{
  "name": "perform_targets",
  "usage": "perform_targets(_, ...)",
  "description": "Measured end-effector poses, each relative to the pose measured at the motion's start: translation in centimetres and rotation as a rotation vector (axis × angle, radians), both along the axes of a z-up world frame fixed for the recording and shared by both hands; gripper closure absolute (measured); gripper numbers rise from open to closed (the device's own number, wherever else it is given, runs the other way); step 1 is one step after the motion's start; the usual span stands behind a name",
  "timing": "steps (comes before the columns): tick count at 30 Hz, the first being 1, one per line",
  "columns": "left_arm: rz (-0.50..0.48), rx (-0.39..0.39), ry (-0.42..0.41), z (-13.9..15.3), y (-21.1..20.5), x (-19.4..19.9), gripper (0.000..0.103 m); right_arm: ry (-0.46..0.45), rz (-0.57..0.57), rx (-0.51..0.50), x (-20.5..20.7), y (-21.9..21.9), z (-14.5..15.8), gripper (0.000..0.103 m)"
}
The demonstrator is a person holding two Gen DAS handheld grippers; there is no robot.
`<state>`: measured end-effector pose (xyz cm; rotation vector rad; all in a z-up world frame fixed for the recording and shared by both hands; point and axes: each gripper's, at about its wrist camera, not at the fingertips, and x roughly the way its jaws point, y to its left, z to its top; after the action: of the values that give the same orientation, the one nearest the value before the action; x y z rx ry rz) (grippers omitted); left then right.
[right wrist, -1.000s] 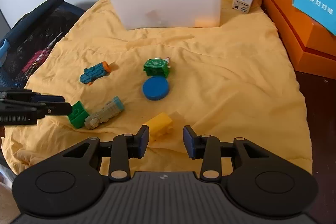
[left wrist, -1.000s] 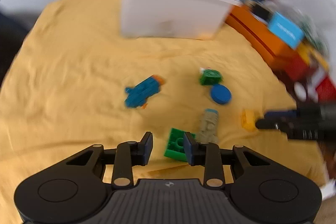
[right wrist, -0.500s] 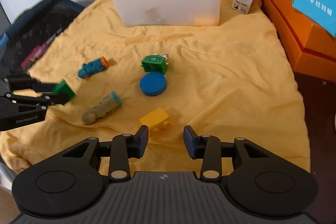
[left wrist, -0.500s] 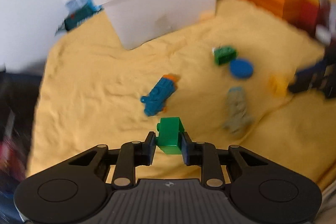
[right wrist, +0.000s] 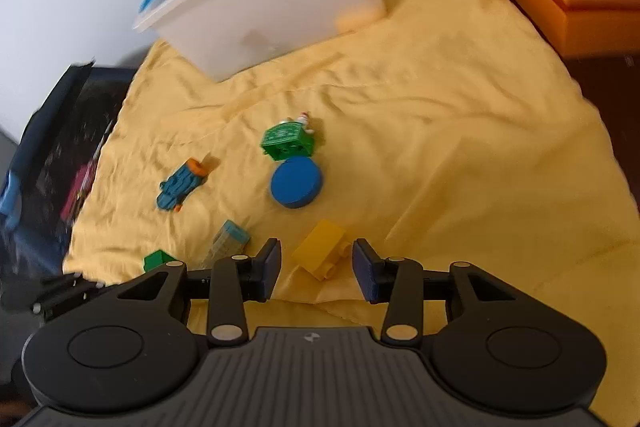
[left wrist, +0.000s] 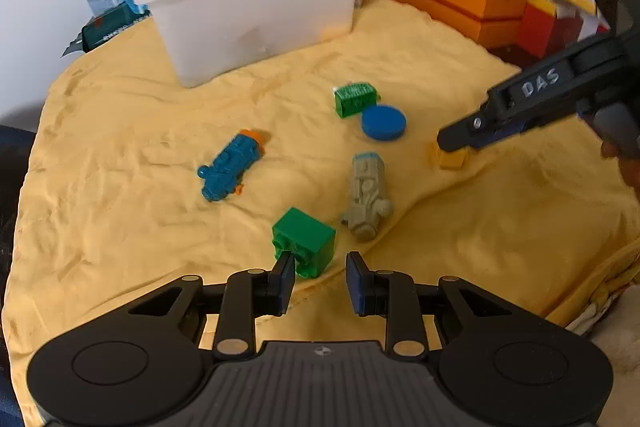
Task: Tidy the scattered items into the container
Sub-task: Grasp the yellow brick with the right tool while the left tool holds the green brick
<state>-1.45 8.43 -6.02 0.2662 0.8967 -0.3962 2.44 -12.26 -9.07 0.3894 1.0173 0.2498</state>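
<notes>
Green plastic building brick (left wrist: pixel 305 241) sits on the crumpled yellow cloth (left wrist: pixel 120 219) just ahead of the left gripper (left wrist: pixel 320 281), its near left corner against the left finger; fingers spread, nothing gripped, brick not clamped. It lies tilted on a fold, so a re-grasp looks likely before any carry.

Right gripper (right wrist: pixel 316 269) is also spread wide, with the yellow plastic brick (right wrist: pixel 322 253) just ahead of and between the fingers, lined up for a pinch but not yet closed on it.

Beyond the fingers: grey stone-look figure with pale blue cap (left wrist: pixel 367 195) just right of the green brick, teal toy with orange tip (left wrist: pixel 230 167) further out left, blue flat disc (right wrist: pixel 297 183) touching a green patterned block (right wrist: pixel 286 141).

Translucent white plastic bin (left wrist: pixel 256 3) stands well beyond all the toys at the far edge of the cloth, open-topped and ready to receive. Judging by the scatter, the task is early.
</notes>
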Motion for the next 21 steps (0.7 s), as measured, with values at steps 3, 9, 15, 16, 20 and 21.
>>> perform_targets(3,0.017,-0.014,-0.012,0.5,0.4,0.3,0.069,0.003,-0.019,-0.005,-0.1,0.0,-0.1,0.059)
perform_targets(9,0.04,-0.044,0.025,0.1,1.8,1.0,0.069,0.039,-0.041,0.002,0.1,0.0,-0.7,0.062)
perform_targets(15,-0.015,-0.041,0.007,-0.1,0.2,2.7,0.064,-0.052,0.082,-0.178,0.9,2.9,-0.2,0.074)
perform_targets(16,-0.026,-0.036,-0.004,-0.2,-0.2,3.0,0.062,-0.067,0.113,-0.22,1.1,3.6,-0.2,0.075)
perform_targets(20,-0.044,-0.006,-0.02,-0.6,-1.1,4.1,0.061,-0.11,0.192,-0.337,0.9,5.2,-0.3,0.081)
perform_targets(21,-0.046,0.011,-0.024,-0.8,-1.2,4.2,0.061,-0.117,0.204,-0.361,0.8,5.4,-0.2,0.084)
